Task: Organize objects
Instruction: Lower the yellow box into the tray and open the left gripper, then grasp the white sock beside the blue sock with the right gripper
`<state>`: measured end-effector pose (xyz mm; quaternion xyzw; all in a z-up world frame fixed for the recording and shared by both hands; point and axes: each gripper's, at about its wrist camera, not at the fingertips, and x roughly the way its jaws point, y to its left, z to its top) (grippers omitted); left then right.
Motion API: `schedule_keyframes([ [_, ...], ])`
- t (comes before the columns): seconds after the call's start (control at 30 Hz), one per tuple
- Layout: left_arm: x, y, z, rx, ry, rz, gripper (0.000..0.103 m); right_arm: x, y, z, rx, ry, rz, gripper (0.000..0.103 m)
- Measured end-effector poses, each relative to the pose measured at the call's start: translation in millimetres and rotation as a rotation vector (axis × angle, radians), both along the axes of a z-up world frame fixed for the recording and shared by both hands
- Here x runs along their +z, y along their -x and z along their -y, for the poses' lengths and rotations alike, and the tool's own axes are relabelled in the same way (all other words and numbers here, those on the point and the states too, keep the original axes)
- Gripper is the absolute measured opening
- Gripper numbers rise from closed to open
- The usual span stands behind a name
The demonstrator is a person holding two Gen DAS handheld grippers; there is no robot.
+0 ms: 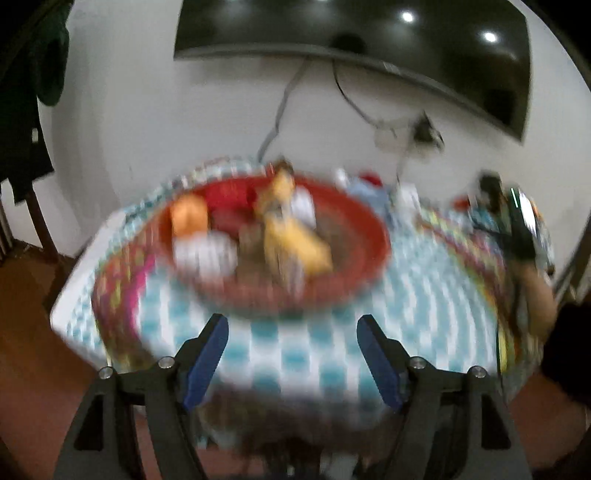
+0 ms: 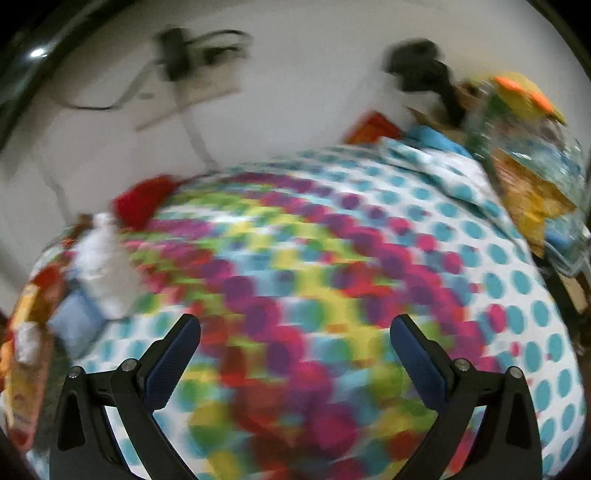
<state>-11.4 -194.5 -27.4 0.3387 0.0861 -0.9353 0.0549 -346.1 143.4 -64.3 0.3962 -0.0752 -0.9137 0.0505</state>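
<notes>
Both views are blurred. A red round tray sits on the table with the dotted cloth and holds several items: an orange object, a white striped one, a red one and yellow packets. My left gripper hangs open over the cloth's near edge, short of the tray, with nothing between its fingers. My right gripper is open above the colourful middle of the cloth, empty. A white item, a red one and a light blue one lie at the left.
A dark screen hangs on the white wall with cables below it. A hand with the other gripper shows at the right in the left wrist view. Bags and packets are piled at the far right of the cloth.
</notes>
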Motion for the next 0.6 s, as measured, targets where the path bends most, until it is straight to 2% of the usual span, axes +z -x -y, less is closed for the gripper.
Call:
schedule_keyframes([
  [0.07, -21, -21, -8, -0.020, -0.034, 0.029, 0.074, 13, -10, 29, 0.052, -0.011, -0.040, 0.103],
  [0.2, -44, -33, -9, -0.035, -0.096, 0.050, 0.074, 27, -10, 97, 0.174, -0.073, -0.038, 0.102],
  [0.3, -49, -35, -3, -0.030, -0.198, 0.073, 0.074, 28, 5, 122, 0.170, -0.075, -0.021, 0.102],
  [0.37, -46, -36, 2, -0.027, -0.222, 0.053, 0.074, 24, 16, 126, 0.161, -0.052, -0.004, 0.100],
  [0.43, -46, -37, 4, -0.023, -0.204, 0.049, 0.074, 17, 29, 130, 0.149, -0.061, 0.023, 0.091],
  [0.47, -47, -36, 5, -0.025, -0.204, 0.055, 0.074, 16, 31, 132, 0.146, -0.066, 0.030, 0.083],
  [0.6, -56, -33, 14, -0.012, -0.260, 0.083, 0.074, 8, 47, 139, 0.168, -0.026, 0.070, 0.066],
])
